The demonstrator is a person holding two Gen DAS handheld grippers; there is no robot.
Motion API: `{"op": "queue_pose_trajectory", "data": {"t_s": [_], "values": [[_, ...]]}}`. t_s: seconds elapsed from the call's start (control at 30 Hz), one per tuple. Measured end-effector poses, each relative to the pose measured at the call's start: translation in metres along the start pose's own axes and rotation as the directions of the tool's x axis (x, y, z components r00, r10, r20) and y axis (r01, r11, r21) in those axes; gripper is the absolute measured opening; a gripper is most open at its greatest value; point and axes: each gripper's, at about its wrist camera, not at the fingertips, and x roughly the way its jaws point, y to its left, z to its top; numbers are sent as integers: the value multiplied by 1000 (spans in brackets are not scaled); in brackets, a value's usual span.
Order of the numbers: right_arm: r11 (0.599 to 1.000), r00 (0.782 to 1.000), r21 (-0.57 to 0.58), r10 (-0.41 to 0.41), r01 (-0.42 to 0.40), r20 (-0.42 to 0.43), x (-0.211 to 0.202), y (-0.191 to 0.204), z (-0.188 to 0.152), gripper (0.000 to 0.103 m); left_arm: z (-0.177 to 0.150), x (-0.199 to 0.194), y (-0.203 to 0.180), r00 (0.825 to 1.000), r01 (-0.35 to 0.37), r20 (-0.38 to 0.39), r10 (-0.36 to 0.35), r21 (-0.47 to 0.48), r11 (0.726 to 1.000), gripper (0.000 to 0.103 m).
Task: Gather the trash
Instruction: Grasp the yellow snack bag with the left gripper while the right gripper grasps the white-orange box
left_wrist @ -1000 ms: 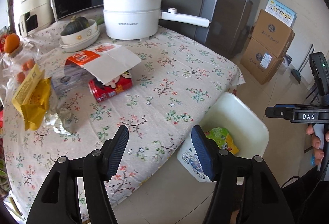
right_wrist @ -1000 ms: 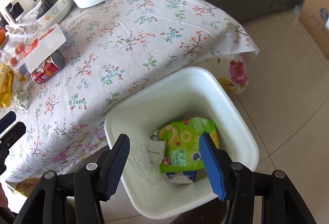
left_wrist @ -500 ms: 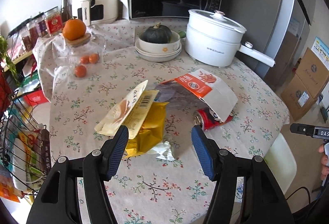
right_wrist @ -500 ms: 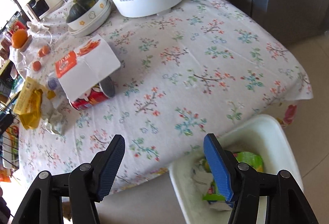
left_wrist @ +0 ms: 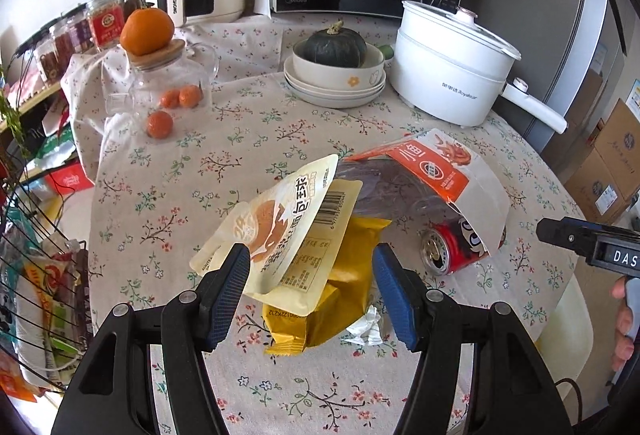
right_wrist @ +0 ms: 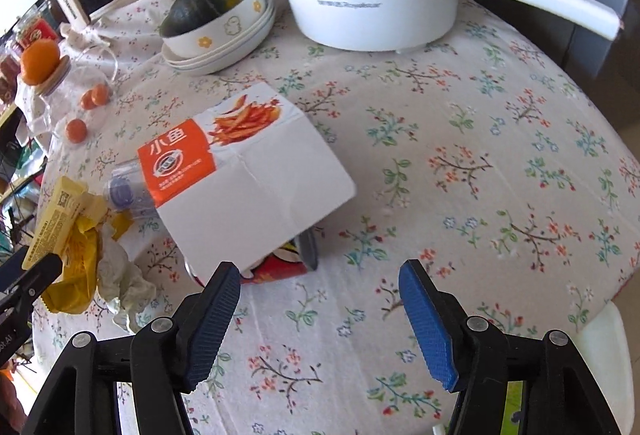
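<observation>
Mid-task. Trash on table [right_wrist: 460, 155]: cream pouch [left_wrist: 280, 231], yellow bag [left_wrist: 344, 291], tissue [right_wrist: 120, 275], can [left_wrist: 448, 251], orange-white packet [right_wrist: 244, 171]. Bin [right_wrist: 608, 355] at table edge, green wrapper inside. Left gripper [left_wrist: 310, 287] spread wide around pouch, not touching. Right gripper [right_wrist: 320, 319] spread, empty, near can.

Left tongs [left_wrist: 312, 285] and right tongs [right_wrist: 320, 309], both spread wide.

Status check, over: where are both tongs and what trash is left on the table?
Both tongs open, empty. Left tongs around cream snack bag. Right tongs near red can under white carton.
</observation>
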Motion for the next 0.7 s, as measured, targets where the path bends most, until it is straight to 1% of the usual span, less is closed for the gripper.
{"op": "queue_pose_trajectory", "data": {"t_s": [0.1,0.17,0.23,0.27,0.33,0.4,0.5,0.6,0.7], "values": [[998,1000,-56,-13,13,11,8,22,1,71,2,8,-2,1000,-9,-19,9,13,1000,65],[995,1000,-98,-27,28,17,14,35,0,71,3,12,-3,999,-16,-31,16,19,1000,59],[990,999,-136,-40,43,23,19,45,-1,71,3,15,-2,999,-20,-44,21,17,1000,36],[987,999,-153,-47,50,25,21,50,-2,71,4,16,-1,999,-20,-50,20,12,1000,32],[981,997,-180,-64,69,32,25,56,-3,71,4,15,4,998,-25,-53,25,-4,1000,15],[975,996,-202,-86,92,39,30,60,-4,71,4,13,9,998,-33,-50,32,-19,999,6],[965,991,-227,-124,134,55,36,63,-5,71,4,3,19,999,-40,-24,39,-50,998,2],[953,984,-247,-162,175,74,43,67,-4,71,6,-10,31,999,-42,12,43,-99,994,1],[932,975,-289,-192,218,115,48,77,-1,71,7,-25,45,998,-27,49,35,-157,987,1]]}}
